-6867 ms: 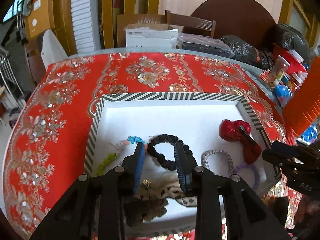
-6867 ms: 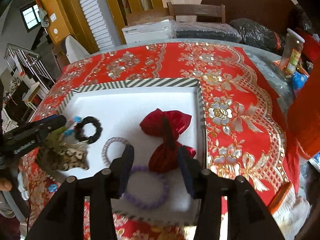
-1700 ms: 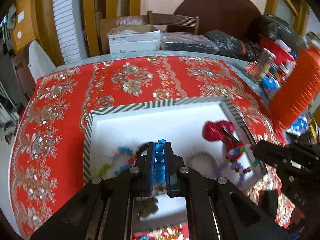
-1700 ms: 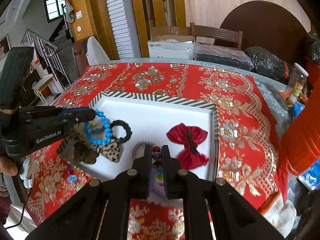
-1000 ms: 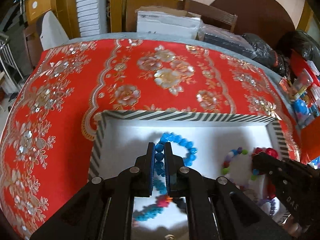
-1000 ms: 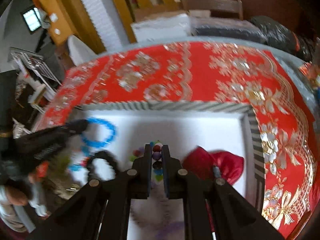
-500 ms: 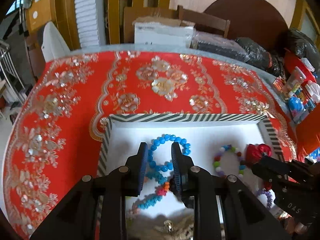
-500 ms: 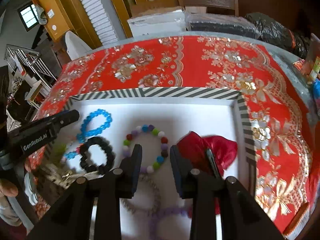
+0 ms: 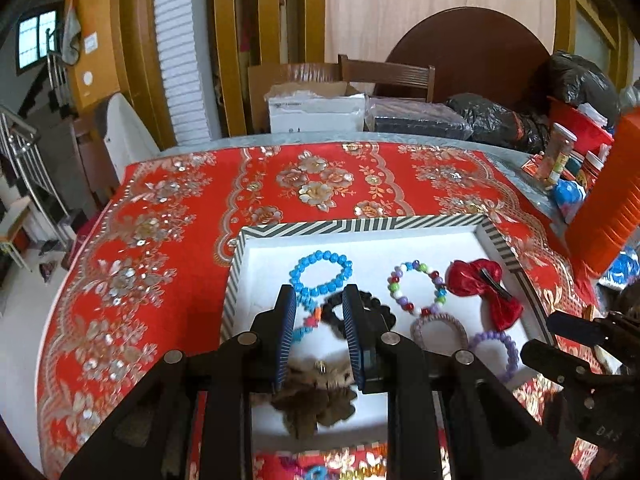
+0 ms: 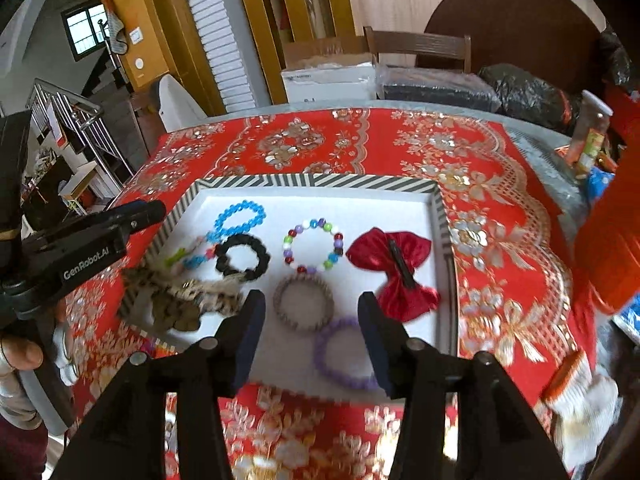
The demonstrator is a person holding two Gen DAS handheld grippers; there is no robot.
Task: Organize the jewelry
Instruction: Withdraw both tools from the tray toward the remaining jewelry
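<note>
Both grippers, left (image 9: 319,308) and right (image 10: 311,312), gape empty over tray (image 10: 436,216); risk: frame-center black scrunchie (image 9: 360,310) snags neighboring blue bracelet (image 9: 320,274).

The left tongs (image 9: 319,300) stand parted, holding nothing. The right tongs (image 10: 311,312) gape wider, also empty, both pointing forward and down.

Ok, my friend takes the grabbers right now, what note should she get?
Left tool: open, holding nothing. Right tool: open, holding nothing.
In the striped-rim white tray: blue bead bracelet and multicoloured bead bracelet laid flat at the back, red satin bow clip at the right.
Left to sort: black scrunchie, grey hair tie, purple hair tie, leopard-print scrunchie hanging over the rim.
</note>
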